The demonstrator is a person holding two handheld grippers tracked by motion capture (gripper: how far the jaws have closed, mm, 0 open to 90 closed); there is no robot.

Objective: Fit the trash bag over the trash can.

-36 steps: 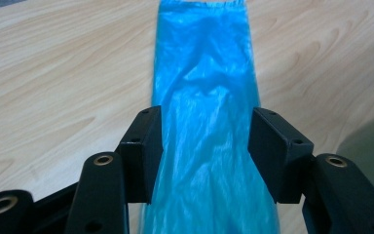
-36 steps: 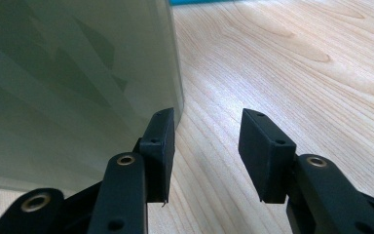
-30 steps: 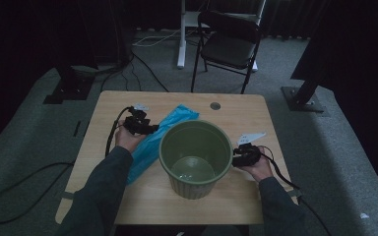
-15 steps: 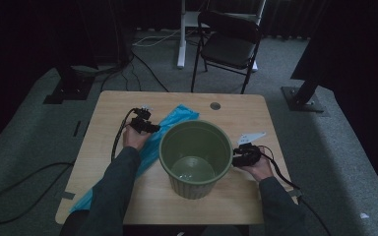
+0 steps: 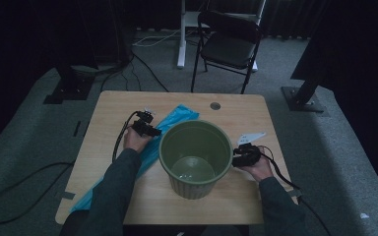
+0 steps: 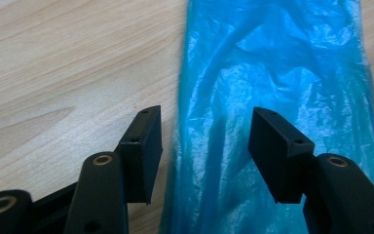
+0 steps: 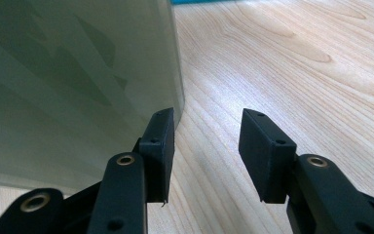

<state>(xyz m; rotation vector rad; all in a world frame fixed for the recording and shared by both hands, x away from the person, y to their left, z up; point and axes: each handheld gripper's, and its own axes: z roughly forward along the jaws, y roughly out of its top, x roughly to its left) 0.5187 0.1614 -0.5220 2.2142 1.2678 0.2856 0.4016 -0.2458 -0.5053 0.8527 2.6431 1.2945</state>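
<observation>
Left gripper (image 6: 204,141) hovers, jaws spread over the blue bag (image 6: 277,73) (its near edge between them); right gripper (image 7: 207,146), jaws spread, empty, beside the green bin (image 7: 73,83).

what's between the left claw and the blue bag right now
Nothing visible. The left claw hangs open right over the blue plastic bag, which lies flat on the table, one pad near the bag's edge. The green bin stands off to the side, not in between.
</observation>
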